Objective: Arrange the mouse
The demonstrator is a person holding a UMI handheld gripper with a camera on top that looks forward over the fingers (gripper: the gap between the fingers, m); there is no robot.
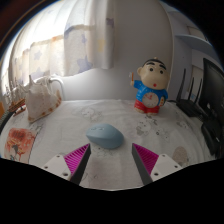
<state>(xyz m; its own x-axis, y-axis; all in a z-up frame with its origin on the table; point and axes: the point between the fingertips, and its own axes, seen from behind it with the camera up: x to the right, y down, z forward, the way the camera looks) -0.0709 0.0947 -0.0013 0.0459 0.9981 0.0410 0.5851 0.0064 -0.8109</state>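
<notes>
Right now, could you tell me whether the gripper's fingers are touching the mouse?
Apart. The gripper view shows the mouse lying on the table just ahead of the open gripper, with bare tabletop visible between it and both pads.

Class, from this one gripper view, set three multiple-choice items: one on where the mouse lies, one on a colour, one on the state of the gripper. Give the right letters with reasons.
1. Where does the mouse lie?
A. on the table, just ahead of the gripper, between its finger lines
B. on top of the figurine
C. inside the white bag

2. What colour is the figurine's shirt?
A. green
B. blue
C. black

3. How does the gripper stand?
A. shut on the mouse
B. open, holding nothing
C. shut on the figurine

Answers: 1 A, the grey-blue mouse rests on the table just beyond the pink pads. 2 B, its top shows blue above red shorts. 3 B, the fingers stand wide apart, with a gap to the mouse.
</notes>
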